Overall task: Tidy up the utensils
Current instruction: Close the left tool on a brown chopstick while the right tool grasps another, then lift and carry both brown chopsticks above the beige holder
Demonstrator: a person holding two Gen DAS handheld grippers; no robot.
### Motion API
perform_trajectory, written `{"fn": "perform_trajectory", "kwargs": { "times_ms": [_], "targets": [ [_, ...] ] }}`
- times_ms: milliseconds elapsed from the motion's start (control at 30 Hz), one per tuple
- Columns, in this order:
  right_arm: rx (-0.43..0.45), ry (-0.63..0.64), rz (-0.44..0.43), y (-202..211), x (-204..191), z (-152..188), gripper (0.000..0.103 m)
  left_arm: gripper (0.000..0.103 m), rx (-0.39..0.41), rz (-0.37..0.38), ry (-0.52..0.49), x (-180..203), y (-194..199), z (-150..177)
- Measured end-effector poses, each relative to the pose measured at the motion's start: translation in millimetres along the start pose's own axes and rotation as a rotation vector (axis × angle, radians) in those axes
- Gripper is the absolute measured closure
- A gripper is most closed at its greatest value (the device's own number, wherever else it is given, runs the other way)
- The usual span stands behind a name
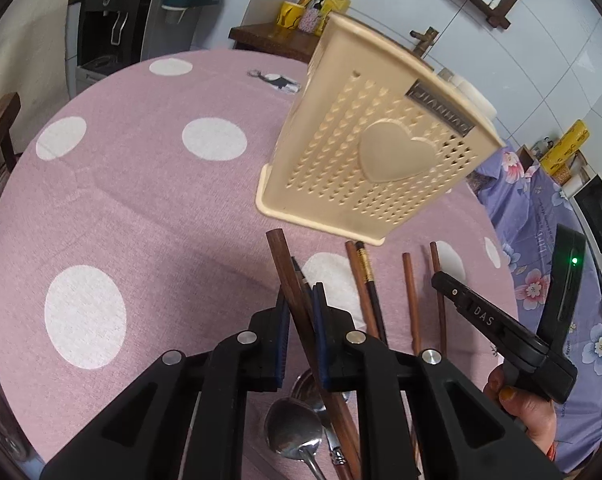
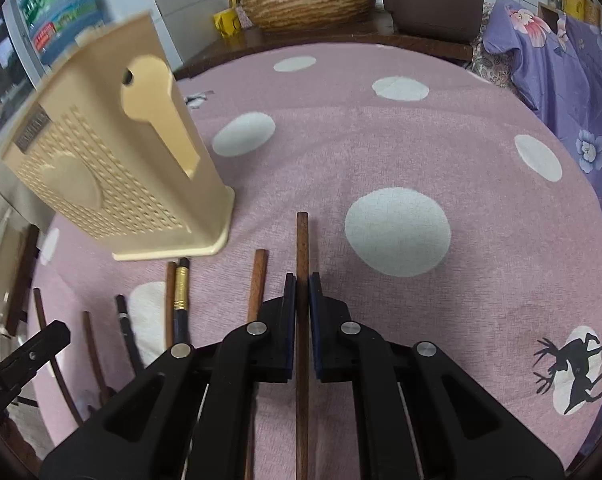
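A cream perforated utensil holder [image 1: 365,148] with a heart on its side stands on the pink dotted tablecloth [image 1: 141,200]; it also shows in the right wrist view [image 2: 117,176]. My left gripper [image 1: 301,300] is shut on a brown wooden chopstick [image 1: 289,280], held just in front of the holder's base. My right gripper [image 2: 301,288] is shut on another brown chopstick [image 2: 301,240], to the right of the holder. Several more chopsticks [image 1: 365,280] lie on the cloth, also in the right wrist view [image 2: 177,300]. Spoons [image 1: 293,432] lie below my left gripper.
The right gripper's body [image 1: 509,328] and the hand holding it sit at the right of the left view. A wooden side table [image 1: 277,38] with cups stands behind the round table. A woven basket [image 2: 309,0] and a purple floral cloth [image 2: 561,60] are beyond the far edge.
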State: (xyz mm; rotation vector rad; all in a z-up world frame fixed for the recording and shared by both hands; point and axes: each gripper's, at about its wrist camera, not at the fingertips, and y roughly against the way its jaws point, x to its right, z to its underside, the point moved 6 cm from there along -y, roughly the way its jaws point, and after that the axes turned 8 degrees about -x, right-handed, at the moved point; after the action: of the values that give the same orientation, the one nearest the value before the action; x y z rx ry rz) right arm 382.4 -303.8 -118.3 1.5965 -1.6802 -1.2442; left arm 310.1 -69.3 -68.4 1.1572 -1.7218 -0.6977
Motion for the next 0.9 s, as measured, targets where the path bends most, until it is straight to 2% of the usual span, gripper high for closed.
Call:
{"fn": "perform_trajectory", "kwargs": {
  "times_ms": [233,433,900],
  "targets": [
    [0.159,0.043,-0.129,84,-8,-6,0.096,0.092,0.106,0.016,-0.085,24,41,-11],
    [0.260,0.110,-0.186,148,-12,-5,0.096,0.094,0.196,0.033,-0.155,42,77,-18],
    [0.316,0.216,-0.197,197,-33,-3,0.096,0.095,0.286,0.034,-0.212,53,115,-31]
  ]
}}
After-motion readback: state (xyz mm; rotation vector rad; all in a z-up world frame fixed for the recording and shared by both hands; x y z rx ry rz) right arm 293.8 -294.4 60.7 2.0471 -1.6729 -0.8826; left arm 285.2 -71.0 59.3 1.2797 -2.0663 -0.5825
